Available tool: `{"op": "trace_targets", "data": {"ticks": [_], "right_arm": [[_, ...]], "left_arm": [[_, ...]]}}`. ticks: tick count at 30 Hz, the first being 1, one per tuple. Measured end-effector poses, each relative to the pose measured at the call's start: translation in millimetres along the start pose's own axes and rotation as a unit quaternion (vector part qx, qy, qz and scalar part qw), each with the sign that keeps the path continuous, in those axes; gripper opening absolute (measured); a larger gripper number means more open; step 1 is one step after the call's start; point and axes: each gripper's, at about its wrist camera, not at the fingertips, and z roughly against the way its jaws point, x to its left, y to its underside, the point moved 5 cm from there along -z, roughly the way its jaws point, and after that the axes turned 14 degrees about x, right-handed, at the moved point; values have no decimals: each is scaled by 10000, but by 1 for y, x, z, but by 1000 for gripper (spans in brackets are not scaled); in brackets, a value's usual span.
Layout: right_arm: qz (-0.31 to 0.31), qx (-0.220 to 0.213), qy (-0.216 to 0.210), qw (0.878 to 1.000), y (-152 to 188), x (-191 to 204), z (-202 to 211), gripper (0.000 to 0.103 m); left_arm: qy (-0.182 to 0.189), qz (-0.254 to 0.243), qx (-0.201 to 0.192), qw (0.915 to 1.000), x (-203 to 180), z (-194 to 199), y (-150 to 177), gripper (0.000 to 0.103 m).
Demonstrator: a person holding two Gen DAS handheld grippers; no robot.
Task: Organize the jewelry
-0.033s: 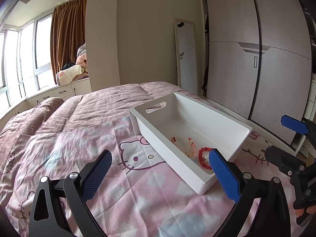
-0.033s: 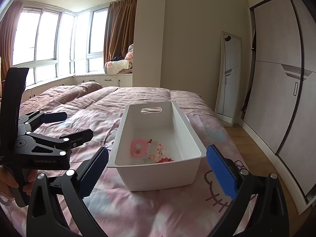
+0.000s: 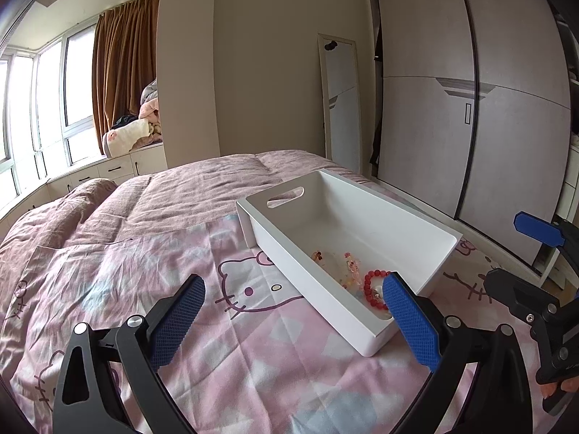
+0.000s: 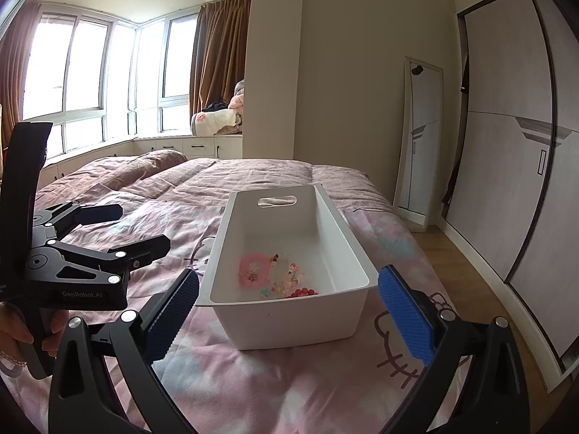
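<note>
A white plastic bin (image 3: 380, 224) (image 4: 296, 325) with a handle slot lies on the bed. Inside it are a red bead bracelet (image 3: 372, 282) (image 4: 304, 292), a pale pink beaded bracelet (image 3: 353, 266) (image 4: 293, 275) and a fluffy pink ring (image 4: 253, 271). My left gripper (image 3: 295, 311) is open, held above the sheet at the bin's left near corner, with nothing between its blue pads. My right gripper (image 4: 289, 311) is open and empty in front of the bin's near end wall. Each gripper shows in the other's view: the right gripper (image 3: 521, 256) and the left gripper (image 4: 134, 229).
The bed carries a pink cartoon-cat sheet (image 3: 253, 343) and a mauve duvet (image 3: 202, 188) behind the bin. To the right, the bed edge drops to a wooden floor (image 4: 466, 264). A wardrobe (image 4: 514, 181) and a leaning mirror (image 4: 419, 152) stand there. A hand (image 4: 21, 332) holds the left gripper's handle.
</note>
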Motion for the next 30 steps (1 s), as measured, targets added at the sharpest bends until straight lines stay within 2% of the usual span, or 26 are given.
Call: {"op": "trace_targets", "data": {"ticks": [15,30], "right_arm": [[-40,19,31,10000,2,-1,-2,98],[-46,83,44,9999,1,-2,-4,98]], "left_arm": [[29,192,60,9998,10,-3,-1,99],[91,89,84,9999,6,-5,2,99]]}}
